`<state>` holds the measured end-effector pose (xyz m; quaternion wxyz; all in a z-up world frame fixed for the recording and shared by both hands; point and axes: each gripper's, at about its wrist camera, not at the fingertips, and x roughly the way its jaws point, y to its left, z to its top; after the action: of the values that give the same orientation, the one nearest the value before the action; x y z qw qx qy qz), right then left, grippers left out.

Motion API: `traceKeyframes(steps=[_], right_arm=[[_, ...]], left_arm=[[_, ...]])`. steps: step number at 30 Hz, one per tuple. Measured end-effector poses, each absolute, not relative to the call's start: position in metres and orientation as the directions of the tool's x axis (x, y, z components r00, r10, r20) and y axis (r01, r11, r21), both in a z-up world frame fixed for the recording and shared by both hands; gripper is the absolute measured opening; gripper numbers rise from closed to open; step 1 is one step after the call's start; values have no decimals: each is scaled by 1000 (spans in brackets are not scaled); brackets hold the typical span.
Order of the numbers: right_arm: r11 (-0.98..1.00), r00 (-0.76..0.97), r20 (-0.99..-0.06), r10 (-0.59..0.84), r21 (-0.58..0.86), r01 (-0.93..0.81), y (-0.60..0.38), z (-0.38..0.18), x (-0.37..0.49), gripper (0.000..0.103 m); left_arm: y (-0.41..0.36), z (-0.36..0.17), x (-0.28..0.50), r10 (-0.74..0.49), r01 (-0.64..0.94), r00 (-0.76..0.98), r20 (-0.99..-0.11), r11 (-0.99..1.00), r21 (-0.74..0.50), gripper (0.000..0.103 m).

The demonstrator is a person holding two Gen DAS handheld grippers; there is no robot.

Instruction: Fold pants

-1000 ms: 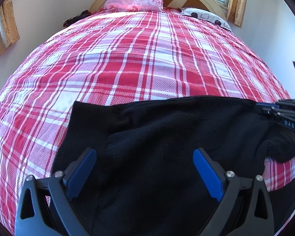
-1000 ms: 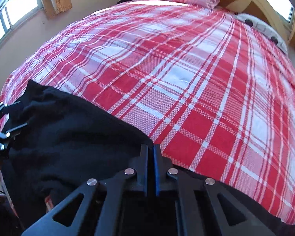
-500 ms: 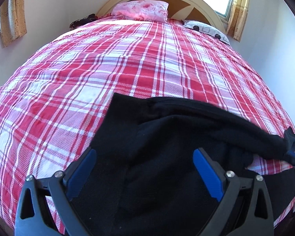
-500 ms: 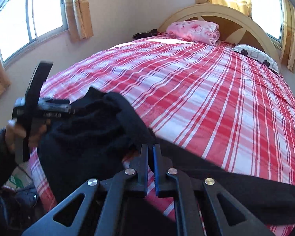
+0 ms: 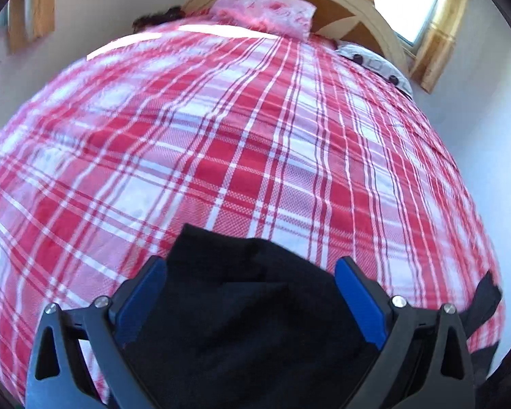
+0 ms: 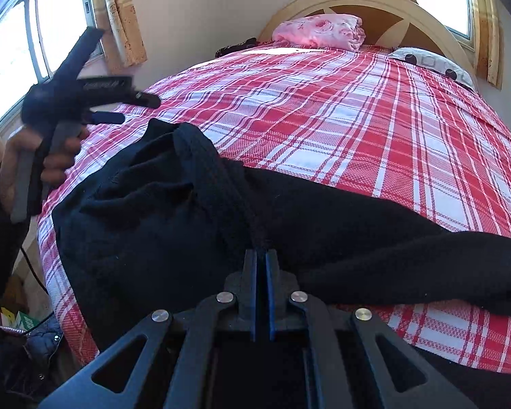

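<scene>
On the red-and-white plaid bed point(image 6: 323, 109), black fabric pants point(image 6: 187, 225) lie along its near edge. The right claw point(image 6: 261, 255) is clamped on a pants fold; the left claw point(image 5: 250, 272) stands wide apart above them.

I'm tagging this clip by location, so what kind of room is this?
Most likely a bedroom in a home. A bed with a red plaid cover fills the view, with a curved headboard, a pink pillow and curtained windows. Black pants lie on the bed.
</scene>
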<state>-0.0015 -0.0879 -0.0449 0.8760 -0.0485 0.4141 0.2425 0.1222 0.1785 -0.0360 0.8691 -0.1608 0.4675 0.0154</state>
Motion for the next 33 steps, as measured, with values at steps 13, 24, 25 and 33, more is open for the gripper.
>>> traceKeyframes(steps=[13, 24, 25, 33], right_arm=[[872, 543, -734, 408, 137, -471, -91, -49, -2, 5], [885, 561, -729, 391, 130, -447, -90, -49, -4, 5], [887, 566, -727, 389, 130, -443, -91, -48, -5, 5], [890, 698, -554, 454, 327, -318, -120, -19, -16, 7]], left_arm=[[139, -93, 183, 41, -409, 248, -968, 910, -66, 100], [175, -78, 165, -78, -379, 444, -893, 887, -266, 7], [180, -77, 160, -144, -362, 475, -868, 867, -342, 5], [183, -49, 126, -166, -256, 632, -757, 877, -406, 5]])
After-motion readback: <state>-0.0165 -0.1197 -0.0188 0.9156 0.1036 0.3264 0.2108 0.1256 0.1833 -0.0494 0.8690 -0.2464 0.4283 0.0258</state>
